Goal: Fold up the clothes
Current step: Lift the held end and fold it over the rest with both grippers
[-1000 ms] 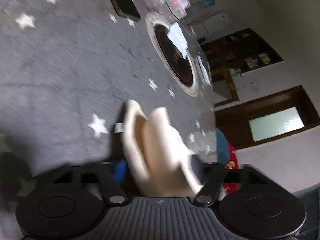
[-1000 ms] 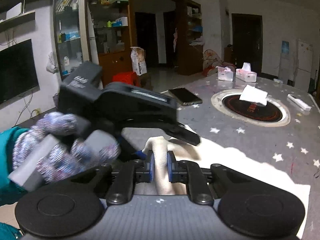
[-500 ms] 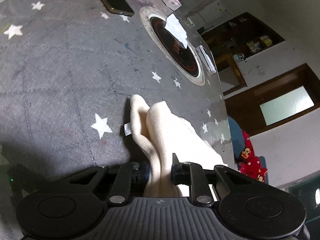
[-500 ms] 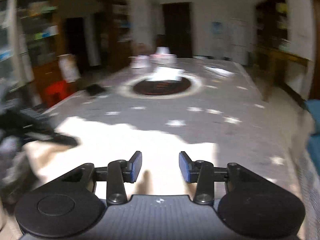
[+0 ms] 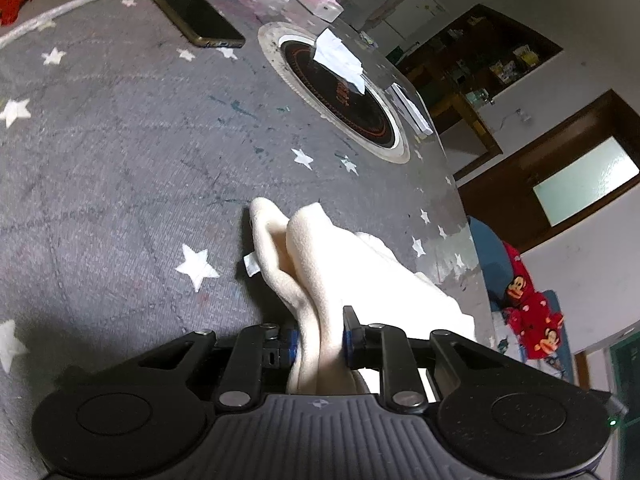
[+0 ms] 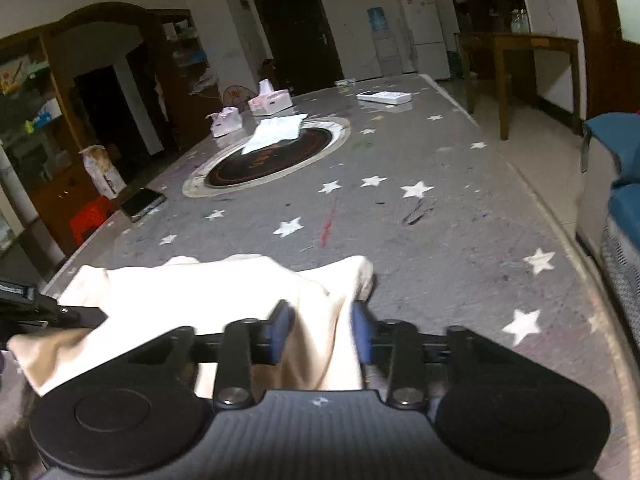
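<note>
Right gripper (image 6: 322, 330): opened half a second before, just been closing; jaws narrow, pinching a bunched edge of cream garment (image 6: 224, 292). Regrasped further along, probably for the next fold. Left gripper (image 5: 320, 338): narrow, clamped on opposite end. Garment on star-patterned table cover (image 5: 120, 152), strung between both.

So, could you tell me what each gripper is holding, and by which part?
Both hold the cream garment: left gripper pinches a bunched fold, right gripper another gathered edge.
</note>
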The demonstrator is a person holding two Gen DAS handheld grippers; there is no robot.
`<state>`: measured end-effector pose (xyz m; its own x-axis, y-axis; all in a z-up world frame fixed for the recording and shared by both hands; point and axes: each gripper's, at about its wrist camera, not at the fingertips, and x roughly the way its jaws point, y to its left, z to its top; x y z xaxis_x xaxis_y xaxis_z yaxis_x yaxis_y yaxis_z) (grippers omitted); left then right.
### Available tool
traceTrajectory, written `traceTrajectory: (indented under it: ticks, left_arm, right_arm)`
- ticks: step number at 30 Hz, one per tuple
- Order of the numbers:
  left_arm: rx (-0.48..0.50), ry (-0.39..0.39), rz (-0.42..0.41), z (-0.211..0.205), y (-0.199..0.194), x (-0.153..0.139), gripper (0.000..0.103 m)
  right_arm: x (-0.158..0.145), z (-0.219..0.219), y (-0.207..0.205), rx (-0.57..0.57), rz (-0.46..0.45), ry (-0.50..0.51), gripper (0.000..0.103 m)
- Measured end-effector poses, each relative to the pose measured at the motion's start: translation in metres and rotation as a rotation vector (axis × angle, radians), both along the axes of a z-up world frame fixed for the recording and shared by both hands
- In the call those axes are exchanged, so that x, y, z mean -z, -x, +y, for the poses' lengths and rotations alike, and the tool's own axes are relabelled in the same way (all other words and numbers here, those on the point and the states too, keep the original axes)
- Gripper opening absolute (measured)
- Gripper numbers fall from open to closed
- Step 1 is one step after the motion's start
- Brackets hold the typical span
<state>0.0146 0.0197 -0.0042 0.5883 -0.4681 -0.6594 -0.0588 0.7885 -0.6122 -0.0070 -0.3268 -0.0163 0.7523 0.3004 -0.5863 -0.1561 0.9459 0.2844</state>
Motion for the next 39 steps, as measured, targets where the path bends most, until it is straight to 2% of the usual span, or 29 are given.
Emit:
traceTrajectory:
  ticks: [1, 4, 10, 17, 23, 32, 39]
  left_arm:
    - [0.005, -0.014, -0.008, -0.002, 0.001, -0.002, 0.021]
    - [0.035, -0.041, -0.043, -0.008, 0.004, -0.010, 0.021]
    - [0.102, -0.064, -0.115, -0.028, 0.002, -0.035, 0.019]
    - [0.192, -0.076, -0.162, -0.074, -0.017, -0.053, 0.018]
    - [0.249, -0.072, -0.166, -0.114, -0.042, -0.056, 0.018]
    - [0.299, -0.103, -0.153, -0.150, -0.070, -0.050, 0.018]
    - [0.307, -0.148, -0.123, -0.158, -0.084, -0.037, 0.018]
  right_arm:
    - [-0.001, 0.001, 0.002, -0.003, -0.005, -0.004, 0.016]
    - [-0.006, 0.001, 0.007, -0.010, -0.026, -0.016, 0.011]
    - [-0.031, -0.005, 0.023, 0.001, -0.111, -0.028, 0.010]
    - [-0.068, -0.024, 0.031, 0.033, -0.200, 0.047, 0.010]
    - [-0.084, -0.053, 0.024, 0.107, -0.215, 0.111, 0.010]
    - [-0.078, -0.078, 0.010, 0.173, -0.197, 0.152, 0.010]
    - [-0.061, -0.085, -0.002, 0.184, -0.159, 0.157, 0.010]
